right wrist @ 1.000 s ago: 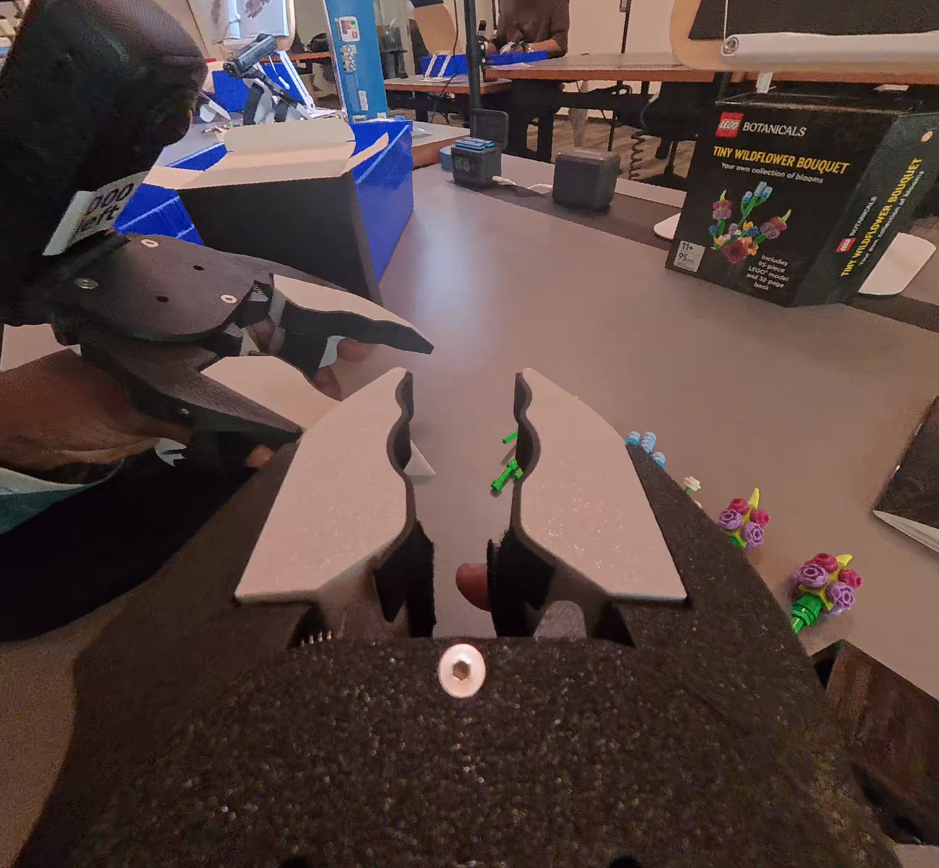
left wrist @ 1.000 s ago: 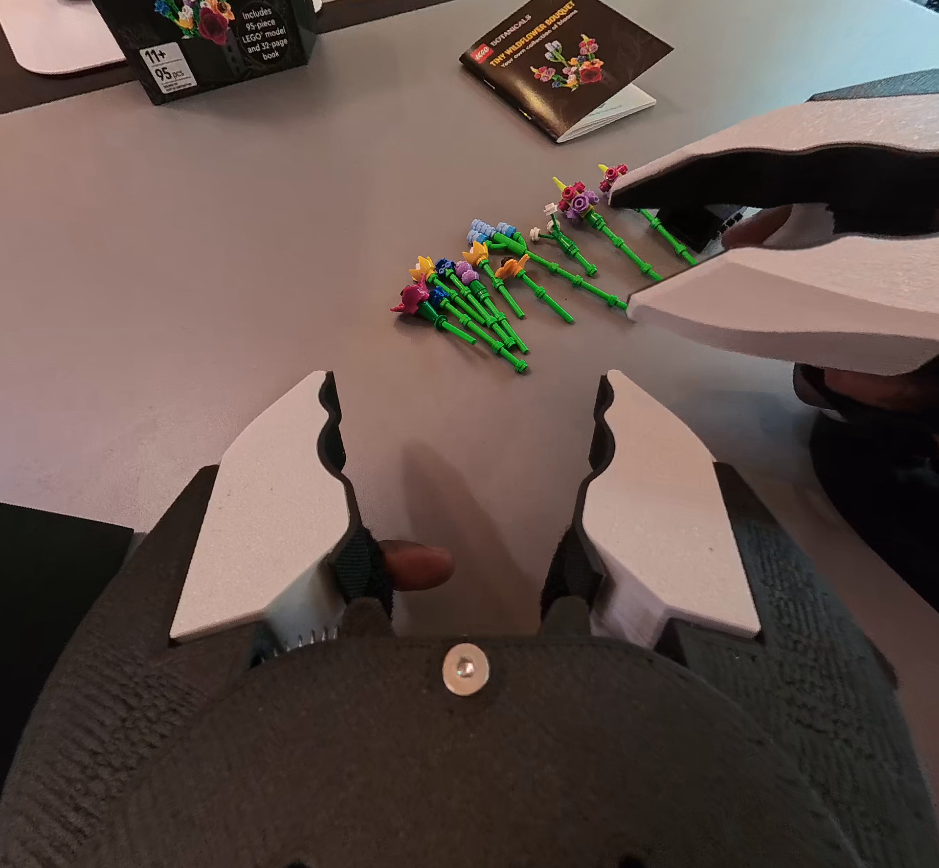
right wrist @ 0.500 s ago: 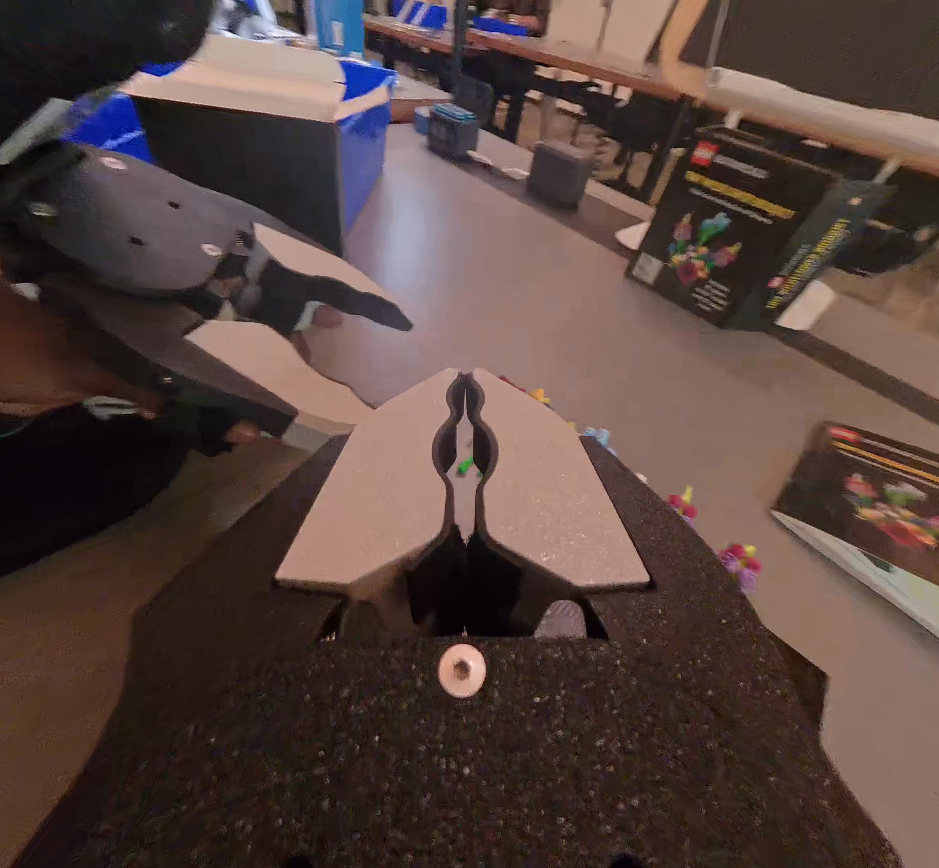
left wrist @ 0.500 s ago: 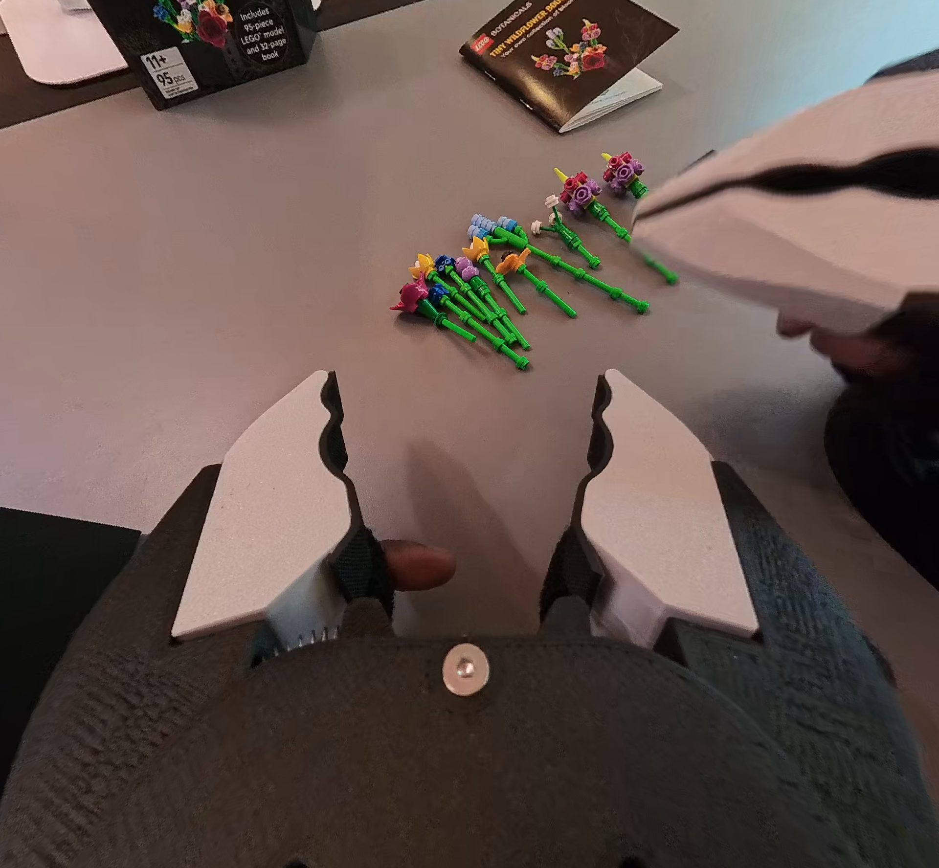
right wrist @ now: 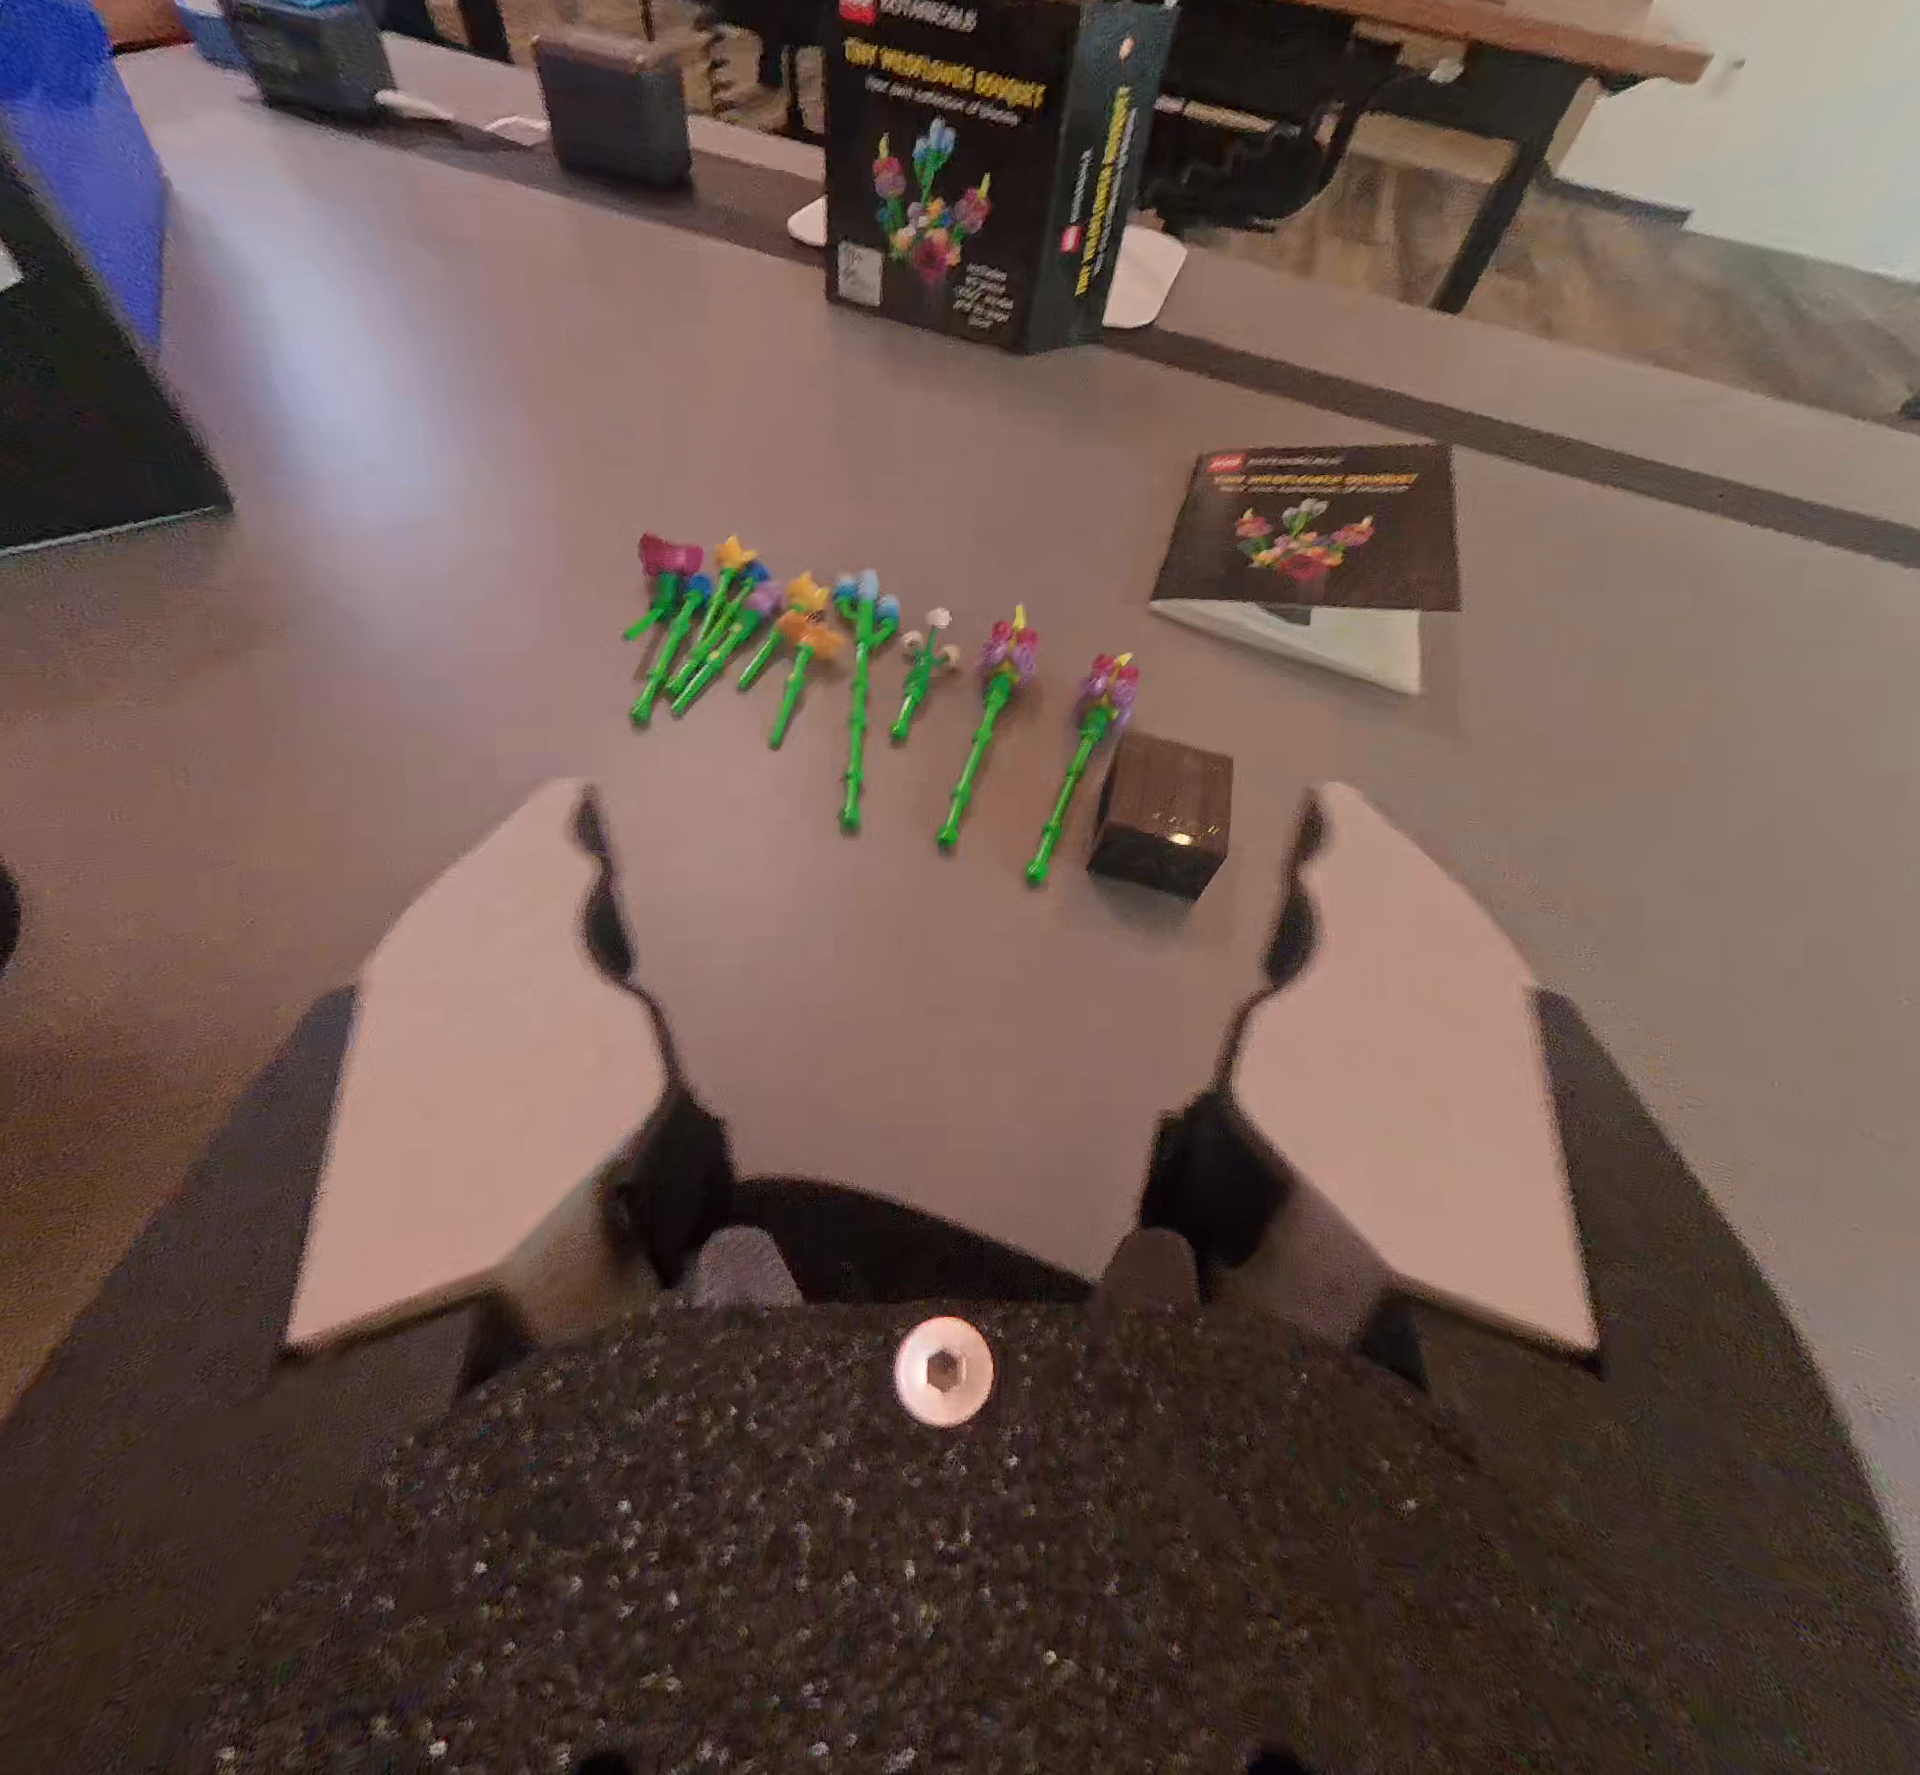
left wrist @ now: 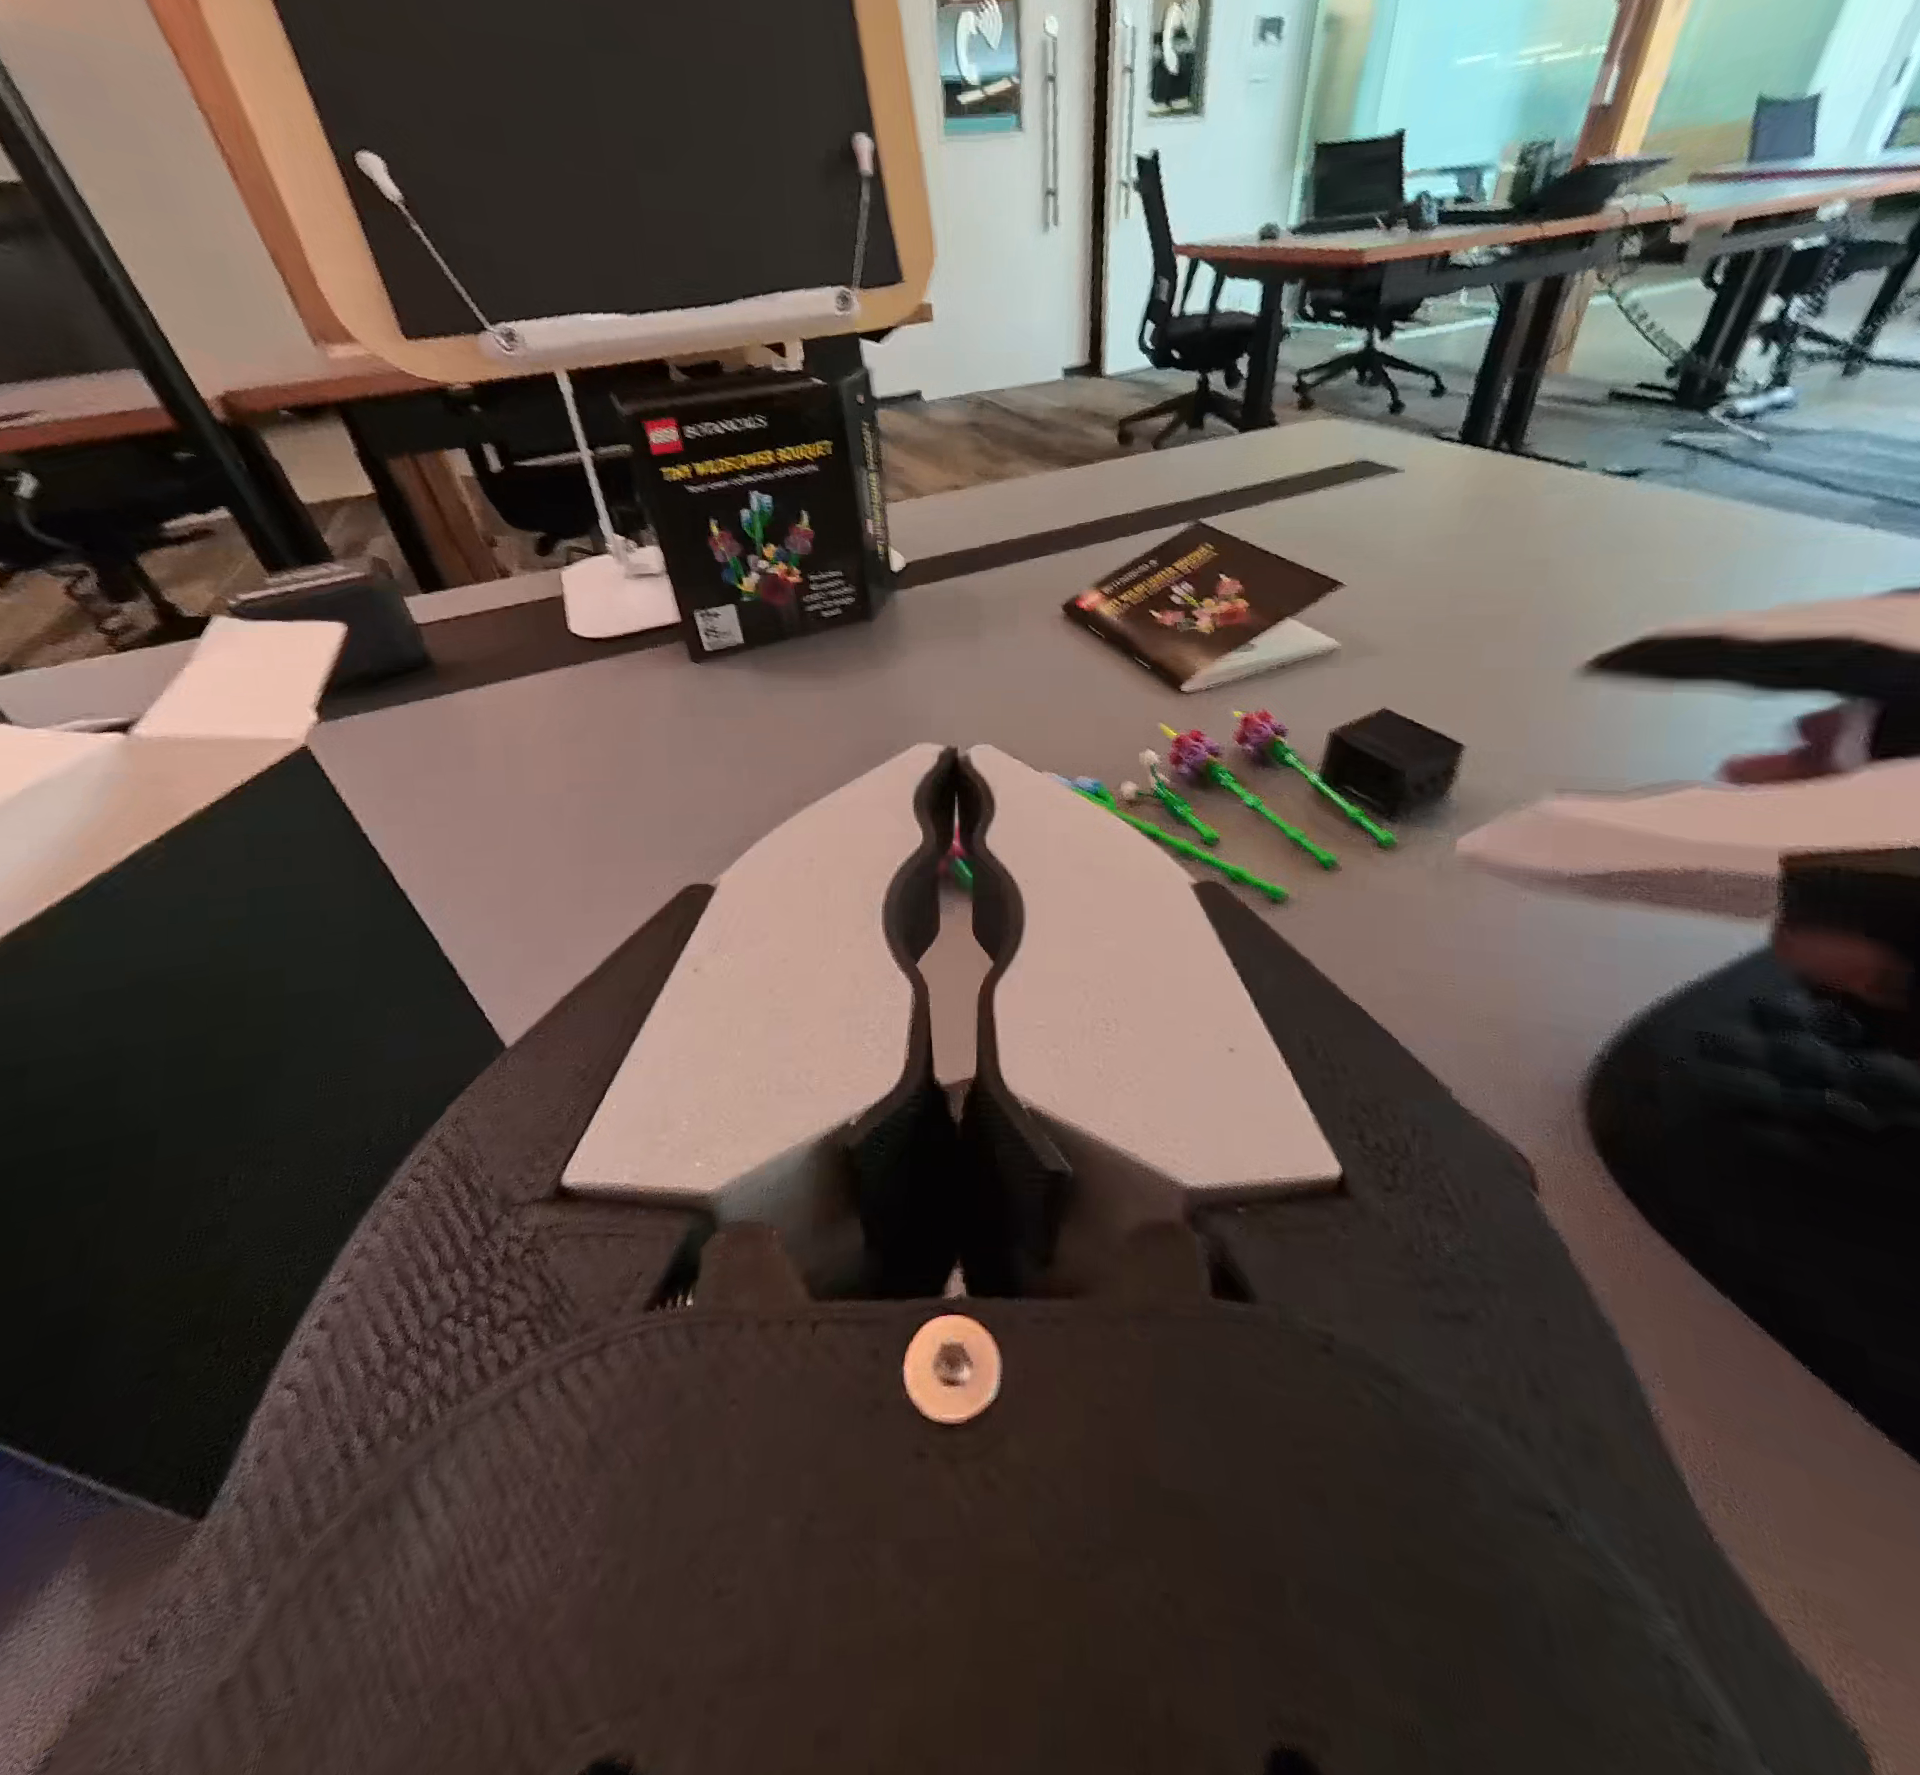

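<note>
On the far left of the grey table [right wrist: 416, 395] stands an open carton [left wrist: 156, 894], black-sided with white flaps. The left gripper [left wrist: 958, 769] hangs low over the table with its two pale fingers [left wrist: 790, 977] clenched tip to tip; only a narrow wavy slit shows between them, and nothing is caught in it, though a bit of pink and green from the table behind peeps through. Just past its tips lies a row of small toy flowers [right wrist: 852, 676], each a knobbly bright green stem lying flat with the bloom pointing away: on the left a tight cluster with a magenta bloom, blue ones, yellow and orange ones, their stems overlapping; then a long stem with pale blue buds, a short sprig with white tips, and two purple-and-pink blooms set apart from each other. Just beside the last stem on the right sits a small black cube [right wrist: 1162, 816], close to it though I cannot tell if they touch. Behind the row, well apart, a black box [right wrist: 966, 136] with a printed bouquet stands upright, and to its right a dark booklet [right wrist: 1314, 530] lies flat, its white pages showing at the near edge. The right gripper [right wrist: 945, 816] is released, fingers spread wide above bare table, holding nothing, nearest the cube and the ends of the rightmost stems. In the left wrist view it shows blurred at the right edge.
</note>
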`<state>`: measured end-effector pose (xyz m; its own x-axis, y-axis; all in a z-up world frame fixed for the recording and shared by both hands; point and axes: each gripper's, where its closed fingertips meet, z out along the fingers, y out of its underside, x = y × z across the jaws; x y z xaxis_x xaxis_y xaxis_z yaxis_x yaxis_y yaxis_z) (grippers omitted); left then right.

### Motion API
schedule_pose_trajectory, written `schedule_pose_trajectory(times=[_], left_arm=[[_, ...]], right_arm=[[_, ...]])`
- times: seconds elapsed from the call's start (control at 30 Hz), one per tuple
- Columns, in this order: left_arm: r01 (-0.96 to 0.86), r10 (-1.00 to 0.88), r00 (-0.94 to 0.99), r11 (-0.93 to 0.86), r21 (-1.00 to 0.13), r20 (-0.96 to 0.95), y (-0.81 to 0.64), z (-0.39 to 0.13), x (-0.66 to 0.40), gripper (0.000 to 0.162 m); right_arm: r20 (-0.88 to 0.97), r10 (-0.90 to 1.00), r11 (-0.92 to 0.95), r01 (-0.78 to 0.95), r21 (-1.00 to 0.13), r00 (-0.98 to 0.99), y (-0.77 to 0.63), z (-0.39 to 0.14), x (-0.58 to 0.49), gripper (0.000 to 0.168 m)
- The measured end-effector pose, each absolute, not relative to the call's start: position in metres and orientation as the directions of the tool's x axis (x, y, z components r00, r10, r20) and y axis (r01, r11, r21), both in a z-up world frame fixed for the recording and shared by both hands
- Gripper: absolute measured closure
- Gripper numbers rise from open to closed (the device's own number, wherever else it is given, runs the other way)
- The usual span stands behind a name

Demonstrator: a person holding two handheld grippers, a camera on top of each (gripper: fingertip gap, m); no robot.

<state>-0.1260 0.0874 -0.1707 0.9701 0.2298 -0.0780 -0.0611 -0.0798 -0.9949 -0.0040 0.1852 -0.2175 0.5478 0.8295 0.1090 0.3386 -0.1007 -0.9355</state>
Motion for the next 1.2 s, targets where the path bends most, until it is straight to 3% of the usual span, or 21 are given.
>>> schedule_pose_trajectory(times=[0.03,0.07,0.17,0.2,0.23,0.27,0.3,0.33,0.37,0.4,0.77,0.83,0.9,1.03,1.2], left_arm=[[-0.071,0.213,0.973,-0.101,-0.992,-0.091,0.085,-0.172,-0.119,0.162],[-0.099,0.199,0.972,-0.134,-0.986,-0.125,0.083,-0.175,-0.112,0.162],[-0.143,0.202,0.96,-0.236,-0.961,-0.192,0.073,-0.181,-0.098,0.16],[-0.133,0.217,0.958,-0.242,-0.961,-0.187,0.068,-0.181,-0.094,0.147],[-0.117,0.235,0.956,-0.24,-0.964,-0.175,0.063,-0.181,-0.092,0.118],[-0.1,0.251,0.955,-0.242,-0.965,-0.161,0.059,-0.181,-0.09,0.086],[-0.078,0.267,0.953,-0.251,-0.965,-0.146,0.056,-0.183,-0.089,0.058],[-0.053,0.282,0.951,-0.264,-0.963,-0.129,0.053,-0.185,-0.089,0.038],[-0.037,0.287,0.951,-0.273,-0.961,-0.118,0.051,-0.188,-0.088,0.026],[-0.032,0.29,0.95,-0.273,-0.961,-0.114,0.05,-0.189,-0.087,0.021],[-0.084,0.324,0.931,-0.264,-0.961,-0.17,0.056,-0.179,-0.114,0.018],[-0.099,0.364,0.914,-0.231,-0.968,-0.181,0.06,-0.18,-0.132,0.018],[-0.1,0.377,0.907,-0.234,-0.967,-0.186,0.064,-0.191,-0.147,0.018],[-0.063,0.343,0.925,-0.29,-0.955,-0.165,0.069,-0.214,-0.152,0.021],[-0.071,0.335,0.928,-0.273,-0.959,-0.164,0.068,-0.213,-0.15,0.02]], right_arm=[[0.096,0.872,-0.095,0.358,-0.929,0.481,0.169,-0.22,-0.003,0.114],[0.086,0.924,-0.05,0.34,-0.939,0.374,0.149,-0.218,-0.007,0.168],[0.065,0.934,-0.04,0.285,-0.958,0.35,0.133,-0.203,-0.01,0.168],[0.085,0.927,-0.021,0.278,-0.96,0.365,0.131,-0.198,-0.009,0.168],[0.111,0.91,0.002,0.264,-0.965,0.399,0.132,-0.192,-0.006,0.164],[0.139,0.889,0.027,0.253,-0.967,0.436,0.134,-0.187,-0.003,0.144],[0.167,0.863,0.046,0.254,-0.966,0.476,0.137,-0.183,0.001,0.101],[0.19,0.841,0.041,0.291,-0.956,0.507,0.142,-0.186,0.003,0.059],[0.209,0.827,0.005,0.365,-0.931,0.521,0.147,-0.195,0.005,0.033],[0.223,0.825,-0.038,0.445,-0.895,0.519,0.15,-0.205,0.007,0.021],[0.122,0.824,-0.137,0.404,-0.905,0.553,0.175,-0.227,0.004,0.021],[0.08,0.806,-0.18,0.371,-0.911,0.586,0.181,-0.235,0.003,0.03],[0.074,0.779,-0.211,0.371,-0.904,0.623,0.189,-0.239,0.006,0.024],[0.122,0.74,-0.169,0.358,-0.918,0.661,0.193,-0.235,0.011,0.026],[0.236,0.738,-0.125,0.471,-0.873,0.633,0.192,-0.245,0.006,0.021]])
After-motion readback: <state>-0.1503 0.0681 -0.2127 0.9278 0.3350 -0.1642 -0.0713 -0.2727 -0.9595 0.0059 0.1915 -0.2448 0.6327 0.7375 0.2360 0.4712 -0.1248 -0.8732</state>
